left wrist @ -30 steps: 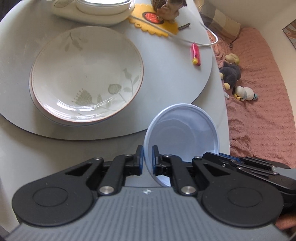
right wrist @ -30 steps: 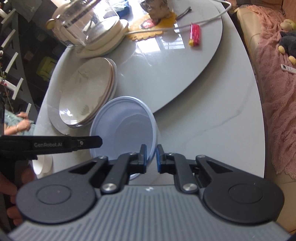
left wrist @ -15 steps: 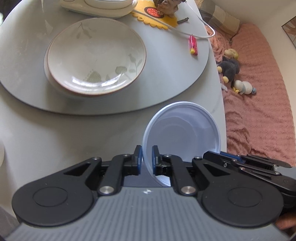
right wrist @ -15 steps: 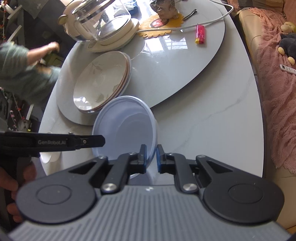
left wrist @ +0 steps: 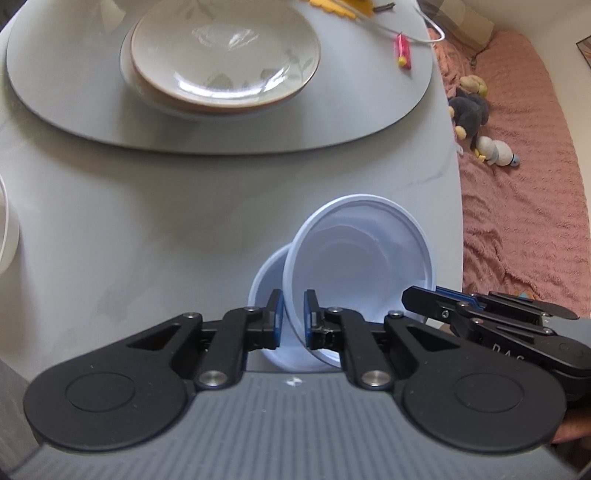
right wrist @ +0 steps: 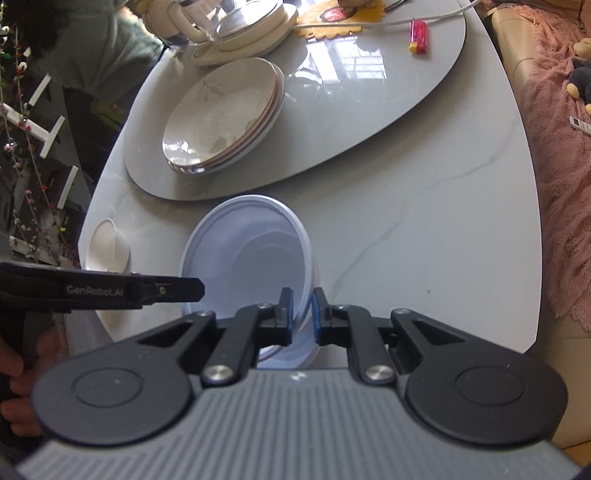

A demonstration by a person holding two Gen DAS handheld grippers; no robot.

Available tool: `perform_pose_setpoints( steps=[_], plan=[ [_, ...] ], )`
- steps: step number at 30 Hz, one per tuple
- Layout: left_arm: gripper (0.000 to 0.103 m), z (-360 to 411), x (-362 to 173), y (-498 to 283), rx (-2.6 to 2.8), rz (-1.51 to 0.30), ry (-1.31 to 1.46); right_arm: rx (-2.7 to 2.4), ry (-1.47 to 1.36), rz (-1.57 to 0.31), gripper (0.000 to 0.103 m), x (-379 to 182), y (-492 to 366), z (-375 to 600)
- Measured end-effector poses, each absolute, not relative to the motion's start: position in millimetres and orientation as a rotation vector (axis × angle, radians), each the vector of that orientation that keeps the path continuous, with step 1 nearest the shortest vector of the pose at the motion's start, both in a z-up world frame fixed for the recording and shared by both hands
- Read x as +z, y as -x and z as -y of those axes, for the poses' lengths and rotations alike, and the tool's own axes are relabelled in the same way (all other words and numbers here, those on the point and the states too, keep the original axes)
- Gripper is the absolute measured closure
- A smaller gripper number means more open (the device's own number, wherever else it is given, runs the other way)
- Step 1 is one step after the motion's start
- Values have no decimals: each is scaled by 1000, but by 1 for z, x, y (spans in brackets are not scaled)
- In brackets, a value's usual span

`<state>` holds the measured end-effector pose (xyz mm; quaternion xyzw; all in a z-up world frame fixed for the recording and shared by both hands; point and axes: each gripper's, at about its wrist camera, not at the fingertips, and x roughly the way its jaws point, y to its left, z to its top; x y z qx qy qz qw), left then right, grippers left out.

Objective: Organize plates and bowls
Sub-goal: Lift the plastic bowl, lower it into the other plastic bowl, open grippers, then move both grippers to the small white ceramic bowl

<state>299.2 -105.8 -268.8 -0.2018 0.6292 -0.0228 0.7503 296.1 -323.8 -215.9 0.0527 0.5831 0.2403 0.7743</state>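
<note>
Both grippers are clenched on pale blue bowls: the left gripper [left wrist: 293, 314] pinches the near-left rim of a tilted bowl [left wrist: 362, 266], and the right gripper [right wrist: 302, 314] pinches the right rim of a bowl [right wrist: 251, 266] in its own view. Whether these are one bowl or two nested ones cannot be told for sure (the left view does show a second blue rim [left wrist: 264, 273] peeking out just behind and left of the first, touching it).

Held bowls sit over the near part of the table [left wrist: 147, 221], close to its right edge, beyond which lies a pink sofa [left wrist: 524, 184] with soft toys [left wrist: 471, 110]. Bare tabletop stretches left and far of the bowls up to the turntable [left wrist: 74, 110], whose near edge is well apart from them. On the turntable, a stack of plates [left wrist: 225, 55] stands left of centre; a red lighter [left wrist: 402, 51] lies near its far-right edge.

Only the right view shows a small white bowl [right wrist: 109, 247] near the table's left edge, a glass kettle [right wrist: 221, 29] on the far side of the turntable, a yellow mat [right wrist: 332, 22] beside it, and a person in green [right wrist: 92, 55] beyond the table. It also shows the left gripper's arm [right wrist: 110, 291] from the side.
</note>
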Motion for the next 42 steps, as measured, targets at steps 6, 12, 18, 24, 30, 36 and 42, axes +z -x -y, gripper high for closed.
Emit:
perform_pose_setpoints(
  steps=[6,12,18,24,30,36,42],
  plan=[
    [91,107,-275,-294,-46,-1418,421,524,-88,-1294,90,-223,-291,321],
    [91,108,-285,-294,-49,-1450,410,518,-75,-1343,90,-232,-288,320],
    [91,107,-286,-294,-66,-1458,398,514,-70,-1334,88,-229,-286,317],
    [62,105,-280,-290,-65,-1437,363,525,-37,-1250,47,-212,-285,321],
    [50,101,-272,-287,-49,-1392,371,502,-44,-1232,44,-218,-292,325],
    [49,92,-267,-285,2,-1342,376,456,-7,-1304,44,-244,-296,319],
    [49,80,-263,-284,37,-1315,383,461,-35,-1369,56,-262,-293,311]
  ],
)
